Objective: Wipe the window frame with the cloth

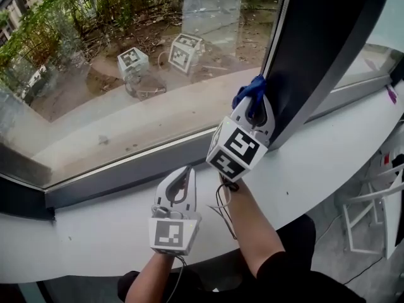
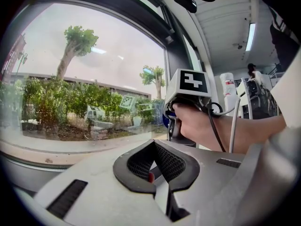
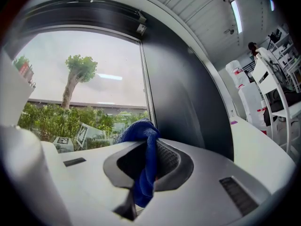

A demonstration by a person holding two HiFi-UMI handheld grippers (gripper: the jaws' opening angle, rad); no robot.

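Note:
A blue cloth (image 1: 250, 91) is bunched between the jaws of my right gripper (image 1: 255, 103), which is shut on it. The cloth (image 3: 145, 160) hangs down through the jaws in the right gripper view. It sits against the foot of the dark window frame post (image 1: 319, 46), where the post meets the glass. My left gripper (image 1: 179, 187) rests lower on the white sill (image 1: 113, 226), jaws shut with nothing between them, pointing toward the lower frame rail (image 1: 132, 172). In the left gripper view the right gripper's marker cube (image 2: 193, 83) and the hand holding it show ahead.
The window glass (image 1: 126, 68) looks onto a garden with shrubs and reflects both marker cubes. The post (image 3: 183, 93) stands right of the pane. White chairs (image 1: 372, 201) stand on the floor at the right, below the curved sill edge.

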